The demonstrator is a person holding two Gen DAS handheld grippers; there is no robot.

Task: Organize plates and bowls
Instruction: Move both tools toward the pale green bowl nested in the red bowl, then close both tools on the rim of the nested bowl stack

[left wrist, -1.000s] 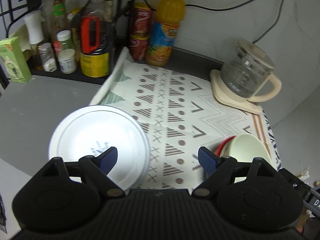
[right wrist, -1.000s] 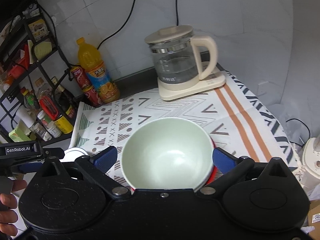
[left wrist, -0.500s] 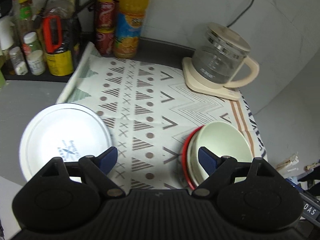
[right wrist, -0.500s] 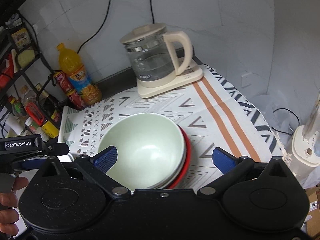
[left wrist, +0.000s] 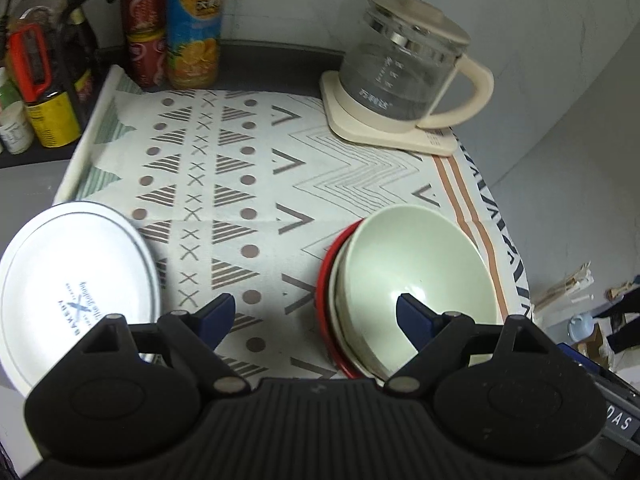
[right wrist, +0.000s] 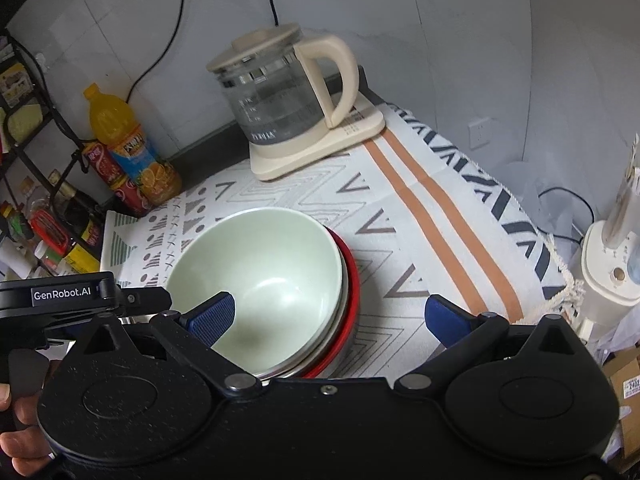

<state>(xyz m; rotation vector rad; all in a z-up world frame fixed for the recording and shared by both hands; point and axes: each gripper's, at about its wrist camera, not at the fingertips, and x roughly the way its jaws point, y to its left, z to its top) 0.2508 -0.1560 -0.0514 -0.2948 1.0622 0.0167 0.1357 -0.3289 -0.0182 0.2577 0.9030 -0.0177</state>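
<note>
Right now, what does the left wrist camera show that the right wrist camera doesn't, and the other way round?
Only the left wrist view shows the white plate, lying at the left edge of the patterned cloth, plus the open left gripper.

Only the right wrist view shows the white appliance past the cloth's right edge, the wall socket, the hand holding the other tool, and the open right gripper.

Both show the stack of bowls, pale green bowl on top, red rim beneath, the glass kettle and the orange juice bottle.
</note>
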